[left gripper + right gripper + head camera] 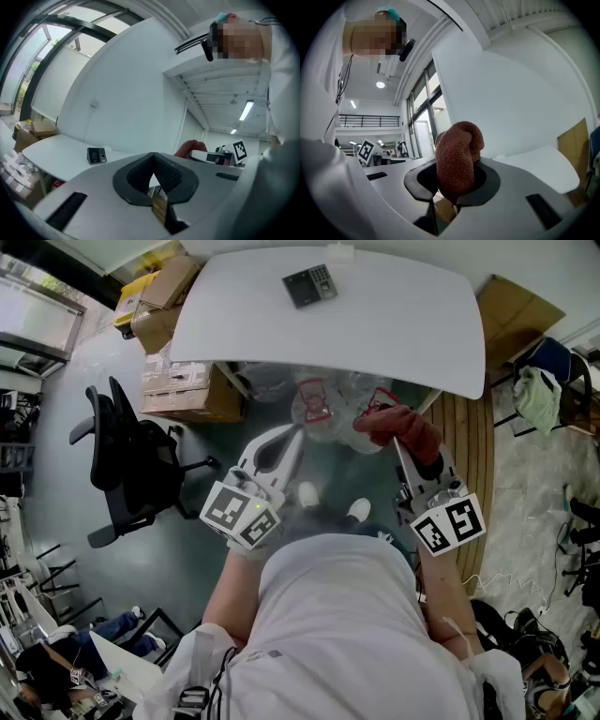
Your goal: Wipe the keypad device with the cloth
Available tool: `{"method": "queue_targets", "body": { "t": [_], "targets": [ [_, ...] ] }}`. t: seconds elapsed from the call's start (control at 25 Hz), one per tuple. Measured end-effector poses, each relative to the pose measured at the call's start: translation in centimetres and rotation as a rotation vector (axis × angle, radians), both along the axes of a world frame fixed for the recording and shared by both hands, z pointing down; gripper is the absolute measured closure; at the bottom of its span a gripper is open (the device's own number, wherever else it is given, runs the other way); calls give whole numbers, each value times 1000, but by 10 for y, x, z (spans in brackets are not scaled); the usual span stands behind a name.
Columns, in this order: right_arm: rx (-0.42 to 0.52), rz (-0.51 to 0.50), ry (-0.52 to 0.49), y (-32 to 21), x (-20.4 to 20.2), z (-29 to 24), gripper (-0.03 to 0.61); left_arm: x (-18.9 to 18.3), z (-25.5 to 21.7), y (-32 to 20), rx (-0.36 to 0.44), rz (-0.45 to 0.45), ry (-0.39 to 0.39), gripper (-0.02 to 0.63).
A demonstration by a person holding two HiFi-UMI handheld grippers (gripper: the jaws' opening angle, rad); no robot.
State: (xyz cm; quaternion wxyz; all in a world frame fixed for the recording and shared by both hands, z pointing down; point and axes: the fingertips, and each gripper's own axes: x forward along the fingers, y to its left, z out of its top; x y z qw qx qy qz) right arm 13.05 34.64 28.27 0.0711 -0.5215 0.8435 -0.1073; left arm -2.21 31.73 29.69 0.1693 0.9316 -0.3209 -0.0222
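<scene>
The keypad device (pixel 310 285), a small dark box with a screen and keys, lies on the white table (pixel 394 324) near its far edge; it also shows in the left gripper view (pixel 96 155). My left gripper (pixel 298 431) is shut and empty, held in the air short of the table's near edge. My right gripper (pixel 395 441) is shut on a rust-red cloth (pixel 401 427), also short of the table. The cloth (pixel 457 157) bulges up between the right jaws.
Cardboard boxes (pixel 183 390) are stacked on the floor left of the table, beside a black office chair (pixel 131 465). Clear bags (pixel 328 399) lie under the table. More cardboard (pixel 514 315) stands at the right, with a second chair (pixel 553 371) behind it.
</scene>
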Motion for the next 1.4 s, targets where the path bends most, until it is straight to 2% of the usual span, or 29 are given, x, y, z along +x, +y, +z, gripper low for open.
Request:
{"method": "queue_targets", "body": {
  "t": [0.32, 0.48, 0.6, 0.68, 0.84, 1.04, 1.2, 1.4],
  "targets": [
    [-21, 40, 23, -31, -40, 2, 492, -37, 2, -26, -37, 50, 36, 603],
    [-15, 49, 22, -50, -57, 1, 492, -54, -5, -41, 13, 124, 87, 603],
    [-25, 93, -18, -65, -60, 4, 492, -66, -1, -53, 49, 153, 61, 603],
    [-34, 120, -22, -73, -62, 7, 492, -77, 6, -63, 40, 153, 49, 603],
    [-67, 127, 0, -92, -71, 13, 492, -99, 19, -81, -29, 115, 91, 603],
    [-95, 122, 51, -130, -68, 20, 492, -106, 33, -107, -76, 81, 114, 603],
    [-102, 88, 84, -164, -66, 26, 492, -109, 49, -130, -112, 28, 85, 602],
    [-106, 60, 85, -218, -42, 27, 492, -100, 45, -169, -113, -58, 54, 601]
  ]
}}
